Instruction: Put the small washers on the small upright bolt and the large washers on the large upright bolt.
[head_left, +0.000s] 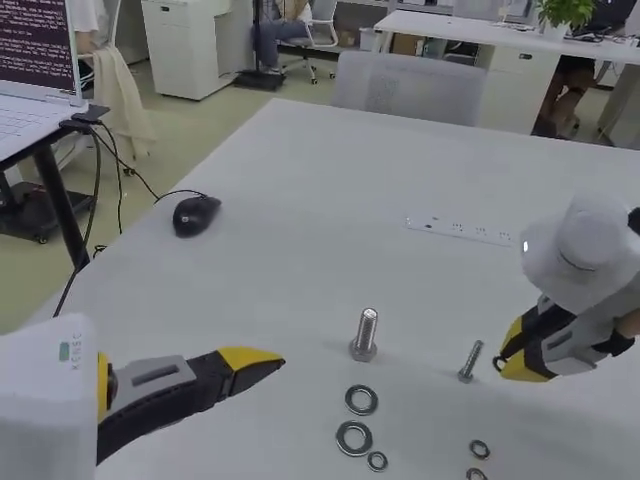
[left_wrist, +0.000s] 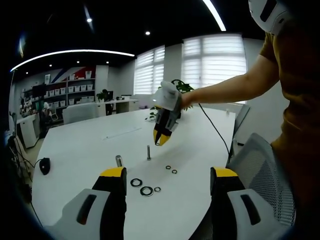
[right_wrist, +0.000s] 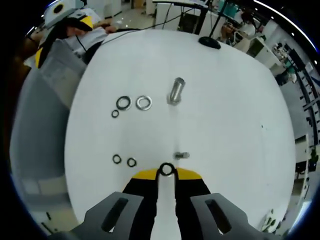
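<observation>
right gripper (head_left: 512, 362): jaws pinched together on a small washer (right_wrist: 167, 169), held by its rim, just beside the top of the small bolt (head_left: 470, 362)
left gripper (head_left: 262, 362): jaws wide apart with nothing in them, low at the near-left of the table (head_left: 300, 200)
bolts: both standing upright, with the large bolt (head_left: 365, 335) to the left of the small one
loose washers: two large washers (head_left: 361, 400) lie flat in front of the large bolt, with one small one (head_left: 377, 461) right beside them. Two more small ones (head_left: 479, 449) sit nearer the small bolt.
what could go wrong: tiny hole, skinny bolt. If the washer comes down off-centre or tilted, I'd guess it clips the bolt tip and knocks the bolt over, since it looks free-standing.
also: a rim-only pinch could let the washer twist or pop out.
mix-up risk: that small one next to the large pair is easy to grab by mistake.
writing: the laptop (head_left: 35, 60) has lines of text, too small to read. There's a green mark on the left gripper's white body, also unreadable. No brands I can make out.
</observation>
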